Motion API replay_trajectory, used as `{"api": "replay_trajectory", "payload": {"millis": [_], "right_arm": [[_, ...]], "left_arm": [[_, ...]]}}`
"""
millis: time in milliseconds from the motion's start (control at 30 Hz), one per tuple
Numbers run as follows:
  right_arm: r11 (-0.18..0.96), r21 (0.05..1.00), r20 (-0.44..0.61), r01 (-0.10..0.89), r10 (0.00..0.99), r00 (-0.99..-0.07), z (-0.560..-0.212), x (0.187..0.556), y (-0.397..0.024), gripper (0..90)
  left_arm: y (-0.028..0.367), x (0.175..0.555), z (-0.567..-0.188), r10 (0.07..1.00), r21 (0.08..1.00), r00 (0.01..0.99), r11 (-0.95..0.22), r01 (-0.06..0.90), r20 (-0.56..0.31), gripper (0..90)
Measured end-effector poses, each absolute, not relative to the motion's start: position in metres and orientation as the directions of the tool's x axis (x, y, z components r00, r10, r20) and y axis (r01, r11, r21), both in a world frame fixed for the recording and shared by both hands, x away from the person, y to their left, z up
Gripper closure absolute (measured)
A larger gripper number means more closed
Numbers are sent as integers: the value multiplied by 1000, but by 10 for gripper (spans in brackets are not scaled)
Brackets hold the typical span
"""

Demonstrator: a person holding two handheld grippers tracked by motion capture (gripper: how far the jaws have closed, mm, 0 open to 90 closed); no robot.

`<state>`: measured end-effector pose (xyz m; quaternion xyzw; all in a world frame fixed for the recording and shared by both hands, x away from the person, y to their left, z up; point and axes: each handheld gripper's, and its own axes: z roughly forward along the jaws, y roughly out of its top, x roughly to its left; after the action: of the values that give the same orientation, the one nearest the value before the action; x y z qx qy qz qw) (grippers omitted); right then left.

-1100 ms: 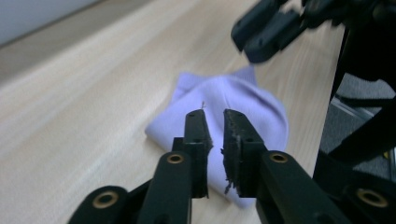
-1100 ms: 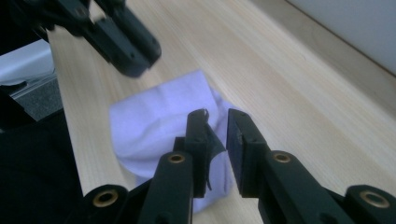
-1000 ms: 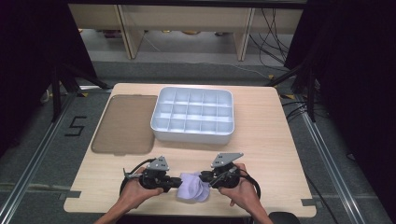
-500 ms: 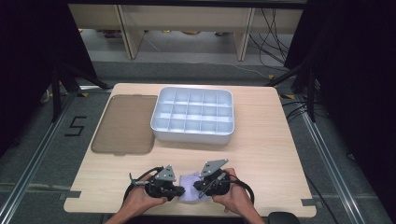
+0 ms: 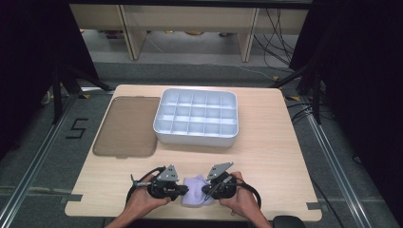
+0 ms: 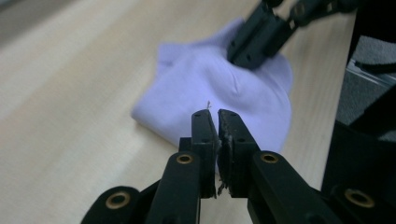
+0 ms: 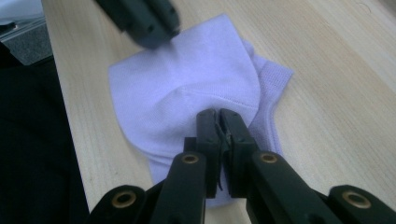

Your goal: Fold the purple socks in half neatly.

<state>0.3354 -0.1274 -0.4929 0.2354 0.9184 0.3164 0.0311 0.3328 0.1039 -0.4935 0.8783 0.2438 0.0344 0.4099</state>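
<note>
Where the floor meets the surface's (image 5: 266, 152) left edge, a "5" (image 5: 78, 128) is marked in black tape. A brown lid (image 5: 126, 126) and a white compartment tray (image 5: 196, 138) are laid on the pale wood. At the near edge, a lilac sock (image 5: 196, 196) is pinched by the left claw (image 5: 182, 191) and the right claw (image 5: 205, 190), both clamped shut on its fabric.
</note>
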Motion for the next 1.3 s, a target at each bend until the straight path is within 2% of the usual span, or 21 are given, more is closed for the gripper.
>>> {"api": "replay_trajectory", "payload": {"millis": [133,467,700,767,833,1033,1133,1233,1267,1300], "right_arm": [[674,596,94,438,482,-871,-491,335,-127,857],[655,663,42,362,450,-892,-477,340,-116,849],[713,599,13,365,447,-895,-487,349,-108,855],[717,572,24,398,470,-882,-487,347,-107,856],[724,590,5,357,439,-898,-490,350,-106,859],[724,586,9,362,442,-897,-493,353,-101,863],[712,574,30,404,475,-879,-492,351,-100,860],[707,595,19,381,462,-887,-494,352,-101,855],[699,576,33,423,497,-867,-493,350,-102,854],[702,595,31,390,465,-885,-493,351,-102,854]], "left_arm": [[97,346,-494,467,735,877,-554,392,-115,842],[94,349,-505,484,704,869,-580,410,-108,846],[98,353,-505,498,697,864,-591,406,-81,851],[98,353,-506,510,697,856,-582,418,-86,853],[99,355,-505,501,698,862,-590,406,-77,853],[100,364,-505,518,704,854,-591,394,-42,851],[101,367,-506,531,711,845,-570,412,-64,846],[105,364,-502,536,723,841,-553,415,-73,818],[107,363,-500,541,723,837,-545,425,-84,813],[110,362,-498,538,725,838,-543,423,-85,807]]}}
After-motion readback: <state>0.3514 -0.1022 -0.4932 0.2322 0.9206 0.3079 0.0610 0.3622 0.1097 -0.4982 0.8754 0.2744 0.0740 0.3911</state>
